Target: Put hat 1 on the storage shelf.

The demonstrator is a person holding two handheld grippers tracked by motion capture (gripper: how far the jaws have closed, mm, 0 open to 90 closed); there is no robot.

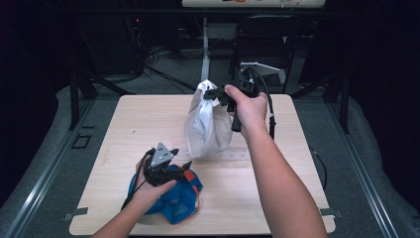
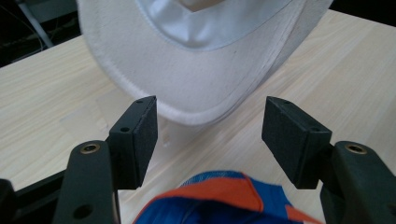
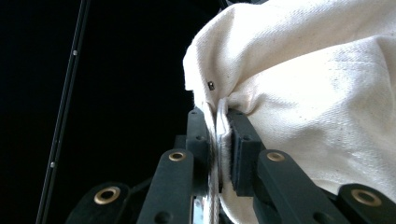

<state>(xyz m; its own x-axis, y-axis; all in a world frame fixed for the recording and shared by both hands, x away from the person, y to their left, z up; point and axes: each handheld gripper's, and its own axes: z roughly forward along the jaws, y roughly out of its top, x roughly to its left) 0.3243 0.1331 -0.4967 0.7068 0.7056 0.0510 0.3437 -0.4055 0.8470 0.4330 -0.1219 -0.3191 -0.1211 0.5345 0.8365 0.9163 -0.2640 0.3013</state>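
Note:
A white cap (image 1: 208, 126) hangs upright over the middle of the table, its brim (image 2: 201, 88) low toward the wood. My right gripper (image 1: 214, 94) is shut on the cap's top edge; in the right gripper view the cream fabric (image 3: 299, 93) is pinched between the black jaws at my right gripper (image 3: 219, 116). A blue and orange cap (image 1: 176, 196) lies near the front left of the table. My left gripper (image 1: 179, 166) hovers just above it, open, jaws pointing at the white cap. Blue and orange cloth (image 2: 219, 196) shows below my left gripper (image 2: 209, 128), with nothing between the pads.
The light wooden table (image 1: 133, 129) stands on a grey floor. A black chair (image 1: 270, 39) and a white table leg (image 1: 205, 49) stand behind it. Black cables (image 1: 158, 69) trail on the floor at the back left.

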